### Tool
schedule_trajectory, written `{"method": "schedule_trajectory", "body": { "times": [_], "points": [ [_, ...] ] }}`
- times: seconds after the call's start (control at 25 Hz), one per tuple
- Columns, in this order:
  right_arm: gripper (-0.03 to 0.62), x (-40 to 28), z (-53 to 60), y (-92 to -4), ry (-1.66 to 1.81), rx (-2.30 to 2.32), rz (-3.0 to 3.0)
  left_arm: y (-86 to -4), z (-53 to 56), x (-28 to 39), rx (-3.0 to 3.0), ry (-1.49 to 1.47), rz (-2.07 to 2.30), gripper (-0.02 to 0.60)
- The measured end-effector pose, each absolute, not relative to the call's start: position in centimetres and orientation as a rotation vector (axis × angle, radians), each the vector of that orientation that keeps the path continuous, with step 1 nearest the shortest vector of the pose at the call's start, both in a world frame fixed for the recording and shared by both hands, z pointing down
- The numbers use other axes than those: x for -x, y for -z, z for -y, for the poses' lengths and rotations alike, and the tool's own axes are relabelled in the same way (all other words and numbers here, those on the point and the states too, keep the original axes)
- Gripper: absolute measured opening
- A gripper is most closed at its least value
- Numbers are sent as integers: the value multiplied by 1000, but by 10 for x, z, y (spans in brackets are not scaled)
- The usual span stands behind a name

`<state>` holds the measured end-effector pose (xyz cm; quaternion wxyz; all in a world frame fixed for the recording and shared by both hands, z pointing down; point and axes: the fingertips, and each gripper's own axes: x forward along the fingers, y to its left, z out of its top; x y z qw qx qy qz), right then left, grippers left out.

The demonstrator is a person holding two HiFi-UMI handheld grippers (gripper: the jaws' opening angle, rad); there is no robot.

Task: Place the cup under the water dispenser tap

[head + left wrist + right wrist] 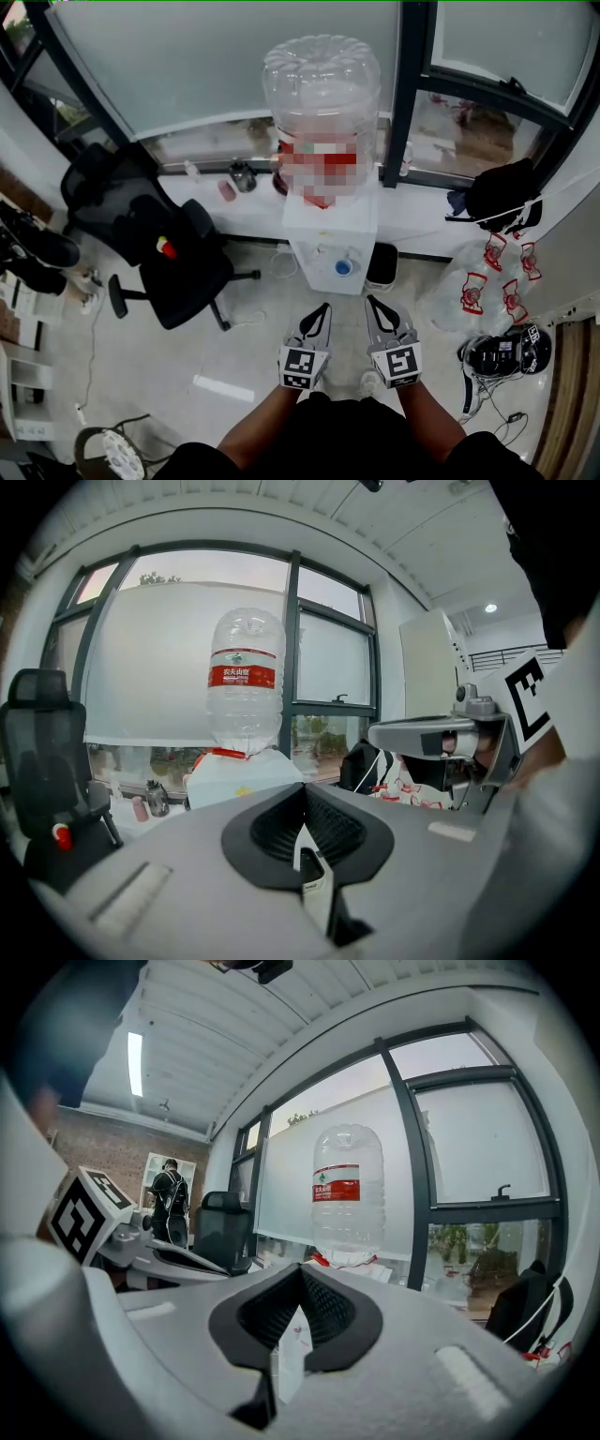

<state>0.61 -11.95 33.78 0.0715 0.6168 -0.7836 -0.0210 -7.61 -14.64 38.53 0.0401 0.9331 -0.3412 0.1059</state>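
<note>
Plainly standing before the water dispenser [330, 239], with its big upturned bottle [322, 94] on top and a blue tap [343, 267] on its near face. Holding the left gripper [324, 309] and the right gripper [369, 301] side by side close to the body, pointing at the dispenser but well apart from it. Holding both pairs of jaws closed tip to tip, with nothing between them in either gripper view.

Cannot make out the cup in any view. Seeing none beneath the tap, though too small there to be sure. Seeing only a small pink thing [227, 190] and a dark bottle [242, 175] on the far window ledge [262, 211], left of the dispenser, neither surely a cup.

Fits empty grippers ahead of a fetch as well as empty grippers drawn clear of a cup set down out of sight.

For a good placement, judging by the layout: grip the cup's wall lightly, keep it upright, come in level from the near side, centre it beneath the spout, rest it down before opening, and stay clear of the tap.
</note>
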Motion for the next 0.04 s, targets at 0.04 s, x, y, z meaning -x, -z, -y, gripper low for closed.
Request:
{"method": "schedule_trajectory", "body": {
  "times": [0.04],
  "points": [
    [2, -5, 119, -337, 70, -1849, 2357, -385, 146, 75, -2861, -327, 1045, 17]
  ]
}}
